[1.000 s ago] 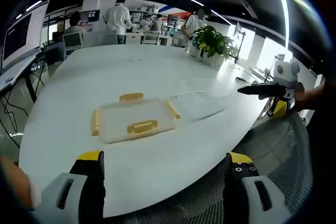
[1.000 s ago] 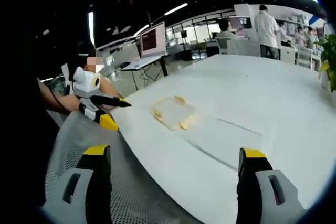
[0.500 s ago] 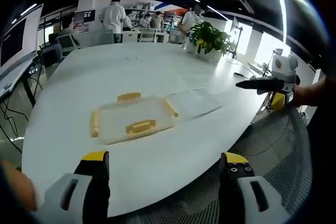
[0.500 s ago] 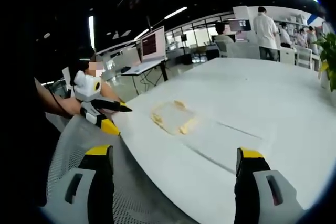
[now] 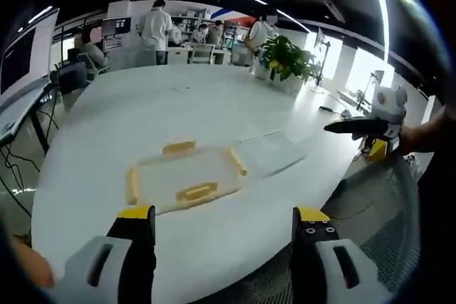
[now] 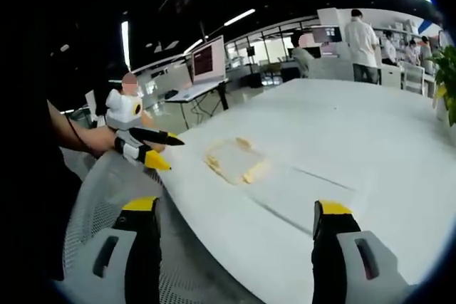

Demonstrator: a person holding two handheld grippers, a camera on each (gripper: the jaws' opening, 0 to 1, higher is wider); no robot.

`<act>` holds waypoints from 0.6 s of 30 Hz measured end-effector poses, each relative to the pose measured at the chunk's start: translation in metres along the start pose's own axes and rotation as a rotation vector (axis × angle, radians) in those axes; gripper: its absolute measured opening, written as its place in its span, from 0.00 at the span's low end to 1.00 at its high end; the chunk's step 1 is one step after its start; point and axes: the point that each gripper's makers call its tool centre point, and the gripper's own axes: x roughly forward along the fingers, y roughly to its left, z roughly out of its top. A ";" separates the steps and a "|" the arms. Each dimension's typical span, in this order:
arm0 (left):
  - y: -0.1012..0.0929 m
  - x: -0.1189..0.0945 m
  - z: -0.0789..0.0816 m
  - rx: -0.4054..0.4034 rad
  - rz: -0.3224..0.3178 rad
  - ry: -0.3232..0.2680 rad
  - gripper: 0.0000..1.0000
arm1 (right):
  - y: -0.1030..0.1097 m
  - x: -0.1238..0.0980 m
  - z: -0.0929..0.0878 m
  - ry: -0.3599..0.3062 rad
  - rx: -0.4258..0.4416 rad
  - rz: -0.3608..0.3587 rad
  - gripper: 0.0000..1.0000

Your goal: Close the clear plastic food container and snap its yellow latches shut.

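Jaws of the left gripper [image 5: 222, 222] are held apart above the near table [image 5: 107, 119] edge; the right gripper [image 6: 235, 218] is likewise spread wide. One clear container [image 5: 187, 174] is seen just beyond, with three yellow latches [image 5: 197, 191] visible, its lid [image 5: 269, 153] lying flat on its right. One potted plant [image 5: 288, 56] stands far off.

Your left gripper view looks from the near edge across the large white oval table [image 5: 178, 105], toward the far office. Your right gripper view faces the same table [image 6: 370, 133] from its other side, further away. Both views share the clear plastic food container with yellow latches [image 5: 187, 174] [image 6: 231, 159].
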 end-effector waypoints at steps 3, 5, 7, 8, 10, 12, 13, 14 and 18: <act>-0.004 -0.001 0.001 0.039 -0.004 0.007 0.76 | -0.003 -0.002 0.005 -0.025 0.034 -0.003 0.84; -0.004 0.000 -0.002 0.015 -0.010 0.012 0.76 | -0.006 -0.005 0.009 -0.037 0.047 -0.006 0.84; -0.003 -0.001 -0.002 0.009 -0.005 0.011 0.76 | -0.009 -0.006 0.013 -0.052 0.058 -0.013 0.83; -0.003 -0.002 0.001 -0.003 -0.006 -0.004 0.77 | -0.010 -0.006 0.017 -0.067 0.067 -0.013 0.83; -0.003 -0.003 0.002 -0.009 -0.011 -0.004 0.80 | -0.009 -0.006 0.020 -0.074 0.063 -0.012 0.83; -0.004 -0.005 0.003 -0.014 -0.014 -0.003 0.80 | -0.008 -0.005 0.022 -0.080 0.052 -0.009 0.83; -0.004 -0.007 0.006 -0.015 -0.015 -0.005 0.81 | -0.007 -0.004 0.022 -0.072 0.048 -0.011 0.84; -0.005 -0.008 0.007 -0.015 -0.014 -0.006 0.81 | -0.006 -0.004 0.022 -0.066 0.038 -0.010 0.84; -0.009 -0.011 0.018 -0.044 -0.036 -0.020 0.81 | -0.002 -0.005 0.028 -0.078 0.027 0.007 0.84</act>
